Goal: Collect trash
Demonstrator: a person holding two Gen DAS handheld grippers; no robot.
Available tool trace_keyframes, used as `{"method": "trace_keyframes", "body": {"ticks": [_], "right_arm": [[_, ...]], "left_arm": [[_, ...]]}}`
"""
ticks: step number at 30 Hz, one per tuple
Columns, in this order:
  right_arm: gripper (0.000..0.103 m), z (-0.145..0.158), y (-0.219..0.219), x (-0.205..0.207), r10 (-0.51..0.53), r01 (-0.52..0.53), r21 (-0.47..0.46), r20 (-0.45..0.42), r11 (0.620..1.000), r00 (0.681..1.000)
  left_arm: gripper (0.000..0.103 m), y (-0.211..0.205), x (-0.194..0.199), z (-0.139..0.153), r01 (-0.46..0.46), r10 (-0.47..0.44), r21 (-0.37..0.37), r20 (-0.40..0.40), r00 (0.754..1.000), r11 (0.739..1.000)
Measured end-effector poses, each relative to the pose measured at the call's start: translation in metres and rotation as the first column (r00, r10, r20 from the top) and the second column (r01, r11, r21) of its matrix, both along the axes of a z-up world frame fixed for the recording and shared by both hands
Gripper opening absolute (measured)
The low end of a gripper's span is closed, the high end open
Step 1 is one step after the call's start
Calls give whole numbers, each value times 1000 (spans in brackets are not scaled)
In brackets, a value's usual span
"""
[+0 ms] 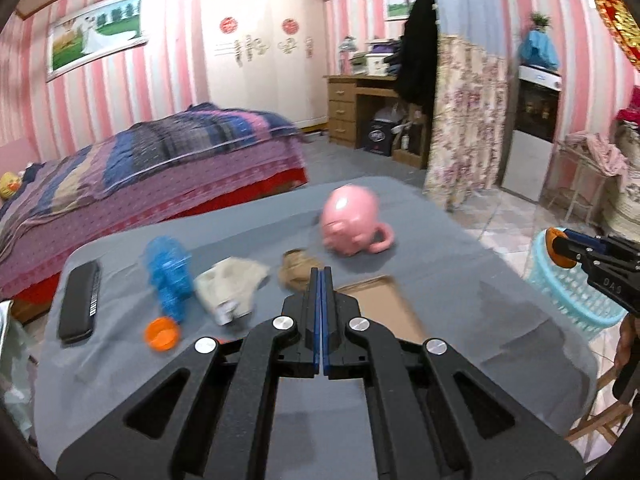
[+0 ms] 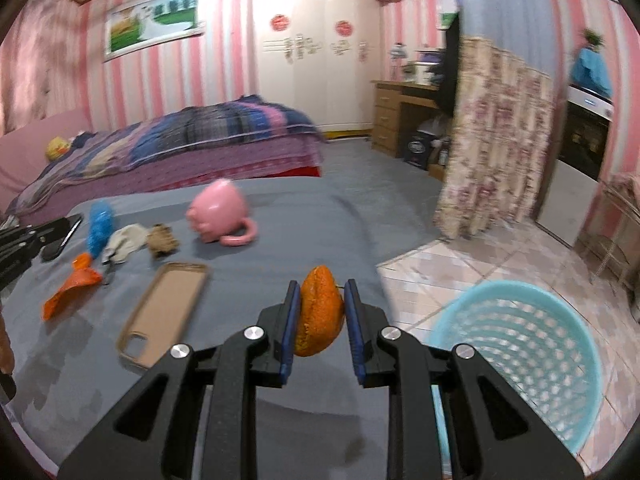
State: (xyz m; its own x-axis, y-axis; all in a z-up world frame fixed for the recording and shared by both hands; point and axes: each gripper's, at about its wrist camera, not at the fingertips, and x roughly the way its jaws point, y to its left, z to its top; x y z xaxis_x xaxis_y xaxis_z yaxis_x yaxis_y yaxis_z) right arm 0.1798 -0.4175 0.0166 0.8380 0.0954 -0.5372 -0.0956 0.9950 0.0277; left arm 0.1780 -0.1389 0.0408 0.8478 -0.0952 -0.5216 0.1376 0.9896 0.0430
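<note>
Right tool [image 2: 322, 312] clamped on curled orange peel [image 2: 320, 316] over grey cloth-covered counter [image 2: 280, 220], left tool [image 1: 321, 276] closed empty; best released squarely above pale blue perforated plastic basket [image 2: 520, 360]

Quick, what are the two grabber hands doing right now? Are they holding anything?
Left gripper: closed, holding nothing.
Right gripper: closed on a piece of orange peel.
</note>
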Motion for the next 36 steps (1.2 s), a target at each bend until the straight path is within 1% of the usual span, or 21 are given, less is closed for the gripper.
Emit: {"method": "trace_keyframes", "body": {"ticks": [5, 9, 11, 14, 20, 23, 28, 32, 34, 36], "right_arm": [[23, 4, -54, -10, -108, 108, -7, 12, 994, 994], [23, 7, -87, -16, -171, 171, -10, 21, 985, 985], [23, 7, -106, -19, -205, 205, -10, 24, 979, 979], [23, 6, -128, -24, -246, 247, -8, 24, 969, 969], [23, 0, -168, -34, -324, 324, 9, 13, 946, 946], [23, -5, -183, -39, -357, 356, 25, 3, 934, 934], [23, -5, -202, -45, -392, 391, 69, 3, 918, 920], [23, -9, -209, -47, -404, 402, 75, -1, 912, 915], [23, -8, -209, -47, -402, 401, 79, -2, 913, 915], [23, -9, -206, -47, -398, 397, 77, -3, 915, 918]], "left_arm": [[0, -49, 6, 8, 96, -96, -17, 19, 995, 995], [0, -96, 10, 12, 179, -178, -26, 33, 984, 984], [0, -113, 10, 12, 206, -205, -28, 35, 978, 978], [0, -145, 10, 12, 257, -256, -32, 38, 966, 966], [0, -194, 7, 5, 344, -344, -25, 28, 939, 938], [0, -219, 2, -4, 390, -390, -1, 15, 921, 921], [0, -243, -6, -14, 449, -450, 14, 2, 893, 893], [0, -259, -9, -15, 485, -485, 19, 3, 875, 875], [0, -263, -9, -13, 488, -488, 23, 6, 873, 873], [0, -259, -10, -13, 477, -477, 25, 9, 879, 879]]}}
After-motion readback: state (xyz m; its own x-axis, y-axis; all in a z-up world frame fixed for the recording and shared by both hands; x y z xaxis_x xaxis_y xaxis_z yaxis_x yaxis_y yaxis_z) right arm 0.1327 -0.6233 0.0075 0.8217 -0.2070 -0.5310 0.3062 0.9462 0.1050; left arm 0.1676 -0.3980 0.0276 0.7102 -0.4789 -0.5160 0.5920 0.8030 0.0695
